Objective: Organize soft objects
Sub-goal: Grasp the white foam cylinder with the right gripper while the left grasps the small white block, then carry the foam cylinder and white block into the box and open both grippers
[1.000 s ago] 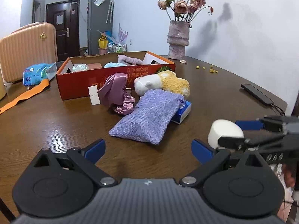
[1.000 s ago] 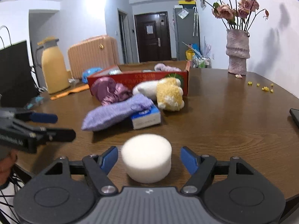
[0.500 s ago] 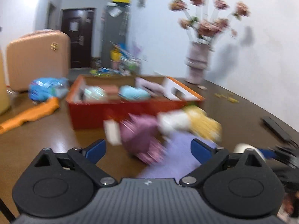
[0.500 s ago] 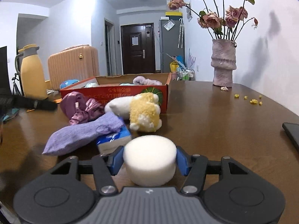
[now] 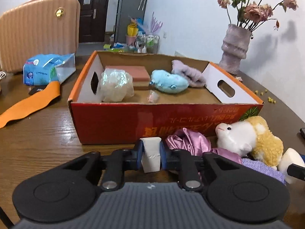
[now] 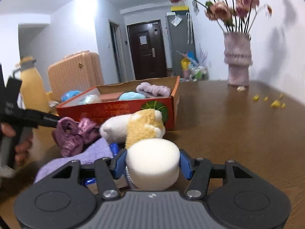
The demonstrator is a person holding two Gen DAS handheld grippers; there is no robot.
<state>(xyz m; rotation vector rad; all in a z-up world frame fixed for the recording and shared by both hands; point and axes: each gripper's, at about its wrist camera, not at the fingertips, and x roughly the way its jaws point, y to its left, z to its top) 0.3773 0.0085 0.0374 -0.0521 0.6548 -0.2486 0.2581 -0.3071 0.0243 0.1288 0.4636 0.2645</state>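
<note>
The left gripper (image 5: 151, 153) is closing its 2 blue-padded jaws on a small white block (image 5: 151, 155), which stands upright between them with the pads against its sides. Just beyond it rises the red front wall of an open cardboard box (image 5: 122, 122) on a brown wooden table (image 5: 38, 133). Inside the box lie a wrapped whitish bundle (image 5: 116, 85), a flat reddish block (image 5: 133, 72), a blue plush toy (image 5: 169, 84) and a pale purple fluffy piece (image 5: 188, 74). To the right of the gripper, against the box front, sit a shiny purple hair tie (image 5: 190, 141) and a white and yellow plush toy (image 5: 251, 139).

The right gripper (image 6: 152, 164) holds a round white sponge (image 6: 152, 162) between its 2 blue pads, which press on its sides at a middling width. Just past the sponge are the same plush toy, a purple cloth pouch (image 6: 91, 152) and a blue packet (image 6: 114, 147) partly under it. A vase (image 6: 238, 63) of dried roses stands well apart near the wall, with yellow crumbs (image 6: 274, 103) scattered on the table to its right.
</note>
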